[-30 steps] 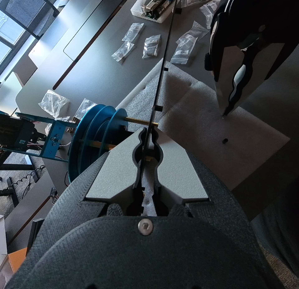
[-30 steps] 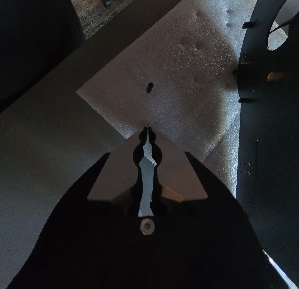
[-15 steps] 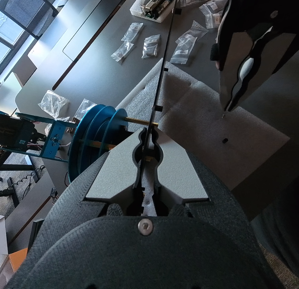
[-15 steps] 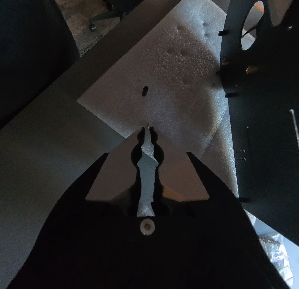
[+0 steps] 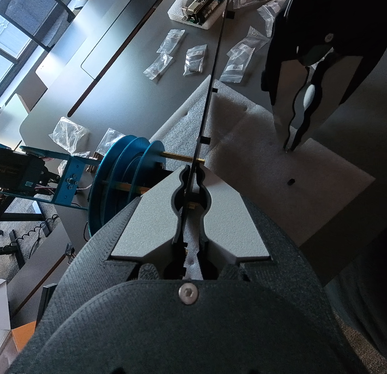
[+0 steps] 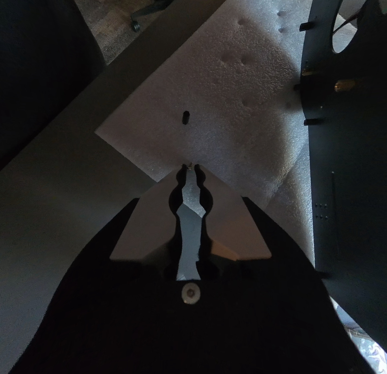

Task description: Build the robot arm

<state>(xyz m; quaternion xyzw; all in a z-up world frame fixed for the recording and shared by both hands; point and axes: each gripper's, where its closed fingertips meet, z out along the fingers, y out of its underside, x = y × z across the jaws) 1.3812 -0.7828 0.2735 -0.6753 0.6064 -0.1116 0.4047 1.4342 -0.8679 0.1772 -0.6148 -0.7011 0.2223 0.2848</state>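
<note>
My left gripper is shut on a thin black plate, seen edge-on and held upright over the white foam sheet. Brass standoffs join the plate to blue discs on its left. The plate's broad face also shows in the right wrist view. My right gripper points down at the foam, its tips a narrow gap apart on either side of a tiny silver screw lying there. It also shows in the left wrist view. A small black standoff lies on the foam just beyond.
Several small clear bags of hardware lie on the grey table beyond the foam. A circuit board on a foam pad sits at the far end. A blue bracket with wiring stands left of the discs. The table edge runs past the foam. My hands' fingertips stand some 15 cm from each other.
My right gripper lifted a little off the foam, then came back down over the screw with its tips slightly wider apart. The screw stayed in place. The left gripper and plate held still.
</note>
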